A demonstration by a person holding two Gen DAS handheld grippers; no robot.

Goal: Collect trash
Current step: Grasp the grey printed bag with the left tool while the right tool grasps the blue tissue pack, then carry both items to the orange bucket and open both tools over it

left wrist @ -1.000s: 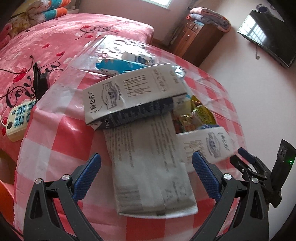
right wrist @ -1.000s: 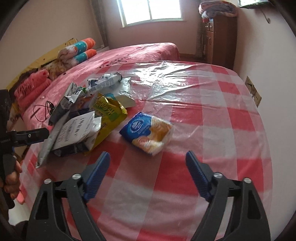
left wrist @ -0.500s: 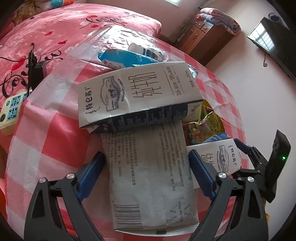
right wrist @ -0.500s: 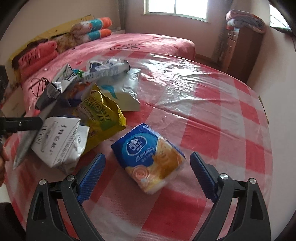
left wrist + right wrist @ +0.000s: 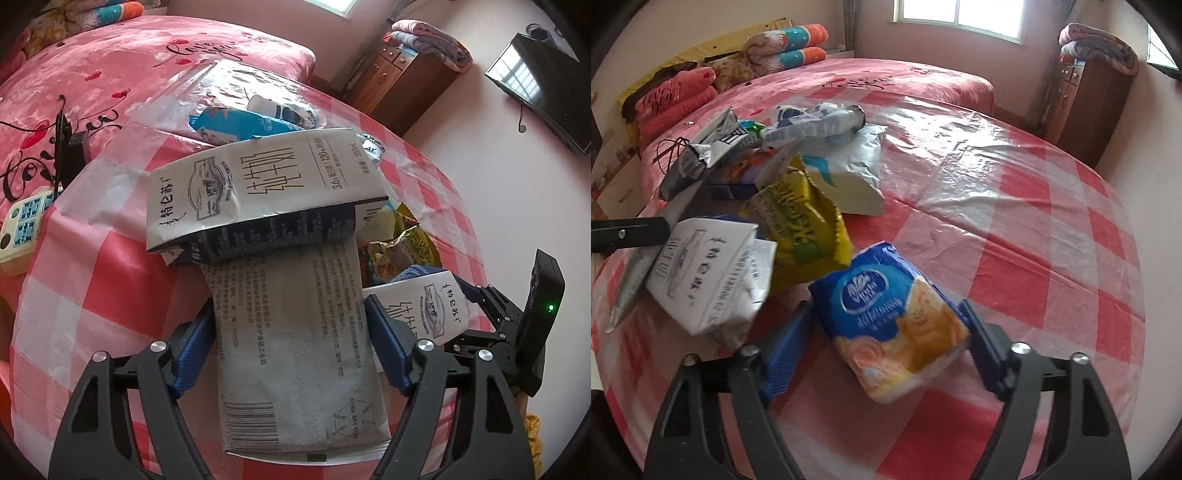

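A flattened grey milk carton (image 5: 288, 350) lies on the pink checked table (image 5: 92, 266). My left gripper (image 5: 290, 350) is closing on it, and its blue pads meet the carton's two long edges. A second white milk carton (image 5: 258, 199) rests across its far end. In the right wrist view a blue and orange tissue pack (image 5: 890, 325) sits between the pads of my right gripper (image 5: 886, 350). Those jaws are closing too. The right pad is at the pack's edge, and a gap shows on the left side.
A small white carton (image 5: 709, 273), a yellow snack bag (image 5: 801, 229) and a white plastic bag (image 5: 849, 177) are piled left of the tissue pack. A blue wrapper (image 5: 240, 123) lies further back. A pink bed (image 5: 886, 81), a power strip (image 5: 22, 225) and a wooden cabinet (image 5: 1086, 99) surround the table.
The left jaws have narrowed from wide apart onto the flattened carton. The right gripper has moved in over the tissue pack, rolled a little, and its jaws have narrowed around it.
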